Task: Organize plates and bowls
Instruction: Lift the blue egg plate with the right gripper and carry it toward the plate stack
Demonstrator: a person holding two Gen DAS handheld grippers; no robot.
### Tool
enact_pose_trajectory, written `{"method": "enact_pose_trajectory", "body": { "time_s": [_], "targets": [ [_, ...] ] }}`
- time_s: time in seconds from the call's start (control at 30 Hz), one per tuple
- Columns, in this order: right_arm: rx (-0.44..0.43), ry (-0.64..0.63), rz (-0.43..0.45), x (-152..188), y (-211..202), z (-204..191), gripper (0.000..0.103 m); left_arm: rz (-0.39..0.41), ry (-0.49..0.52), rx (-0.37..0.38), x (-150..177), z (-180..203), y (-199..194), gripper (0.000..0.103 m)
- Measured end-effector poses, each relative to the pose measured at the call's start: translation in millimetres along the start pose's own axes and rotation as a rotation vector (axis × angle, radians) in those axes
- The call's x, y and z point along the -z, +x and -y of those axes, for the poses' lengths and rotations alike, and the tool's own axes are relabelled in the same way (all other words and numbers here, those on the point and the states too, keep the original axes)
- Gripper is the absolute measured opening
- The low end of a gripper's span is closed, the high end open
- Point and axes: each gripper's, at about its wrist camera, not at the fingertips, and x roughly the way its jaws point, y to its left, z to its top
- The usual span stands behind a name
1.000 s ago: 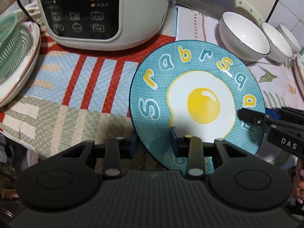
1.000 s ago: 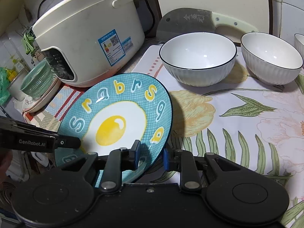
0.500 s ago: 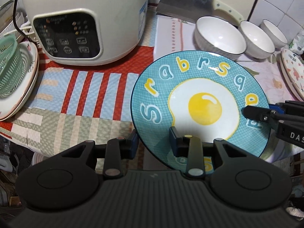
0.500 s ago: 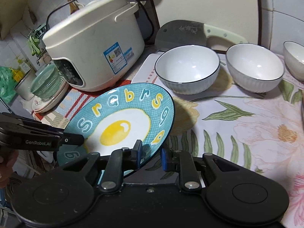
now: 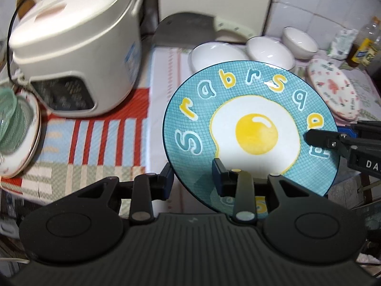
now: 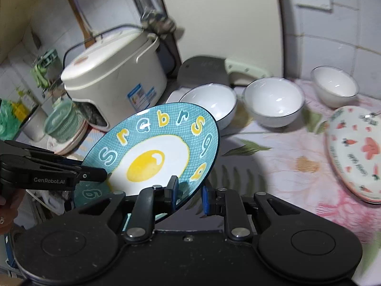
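Both grippers carrying egg plate point(image 5: 252, 128) over desk.
Left gripper point(image 5: 193, 178) and right gripper point(image 6: 189, 194) fingers gripping opposite rims; uneven pull risking a slip.

White tiled wall point(image 6: 333, 38), seemingly cream panel point(image 6: 214, 16)

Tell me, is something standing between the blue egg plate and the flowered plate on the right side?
Nothing visible does. The egg plate is held in the air by the left gripper and right gripper, and only bare floral tablecloth lies before the flowered plate. The white bowls stand farther back.
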Motion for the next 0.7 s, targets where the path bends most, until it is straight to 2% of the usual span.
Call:
{"method": "enact_pose_trajectory", "body": {
  "time_s": [0.37, 0.7],
  "targets": [
    [0.071, 0.060, 0.097, 3.2, -80.9, 39.1, 0.025, 0.070, 0.113, 0.057, -23.0, 71.5, -31.2, 0.033],
    [0.115, 0.110, 0.152, 7.9, -130.9, 92.2, 0.025, 0.086, 0.186, 0.106, -43.6, 142.3, -38.0, 0.033]
  ]
}}
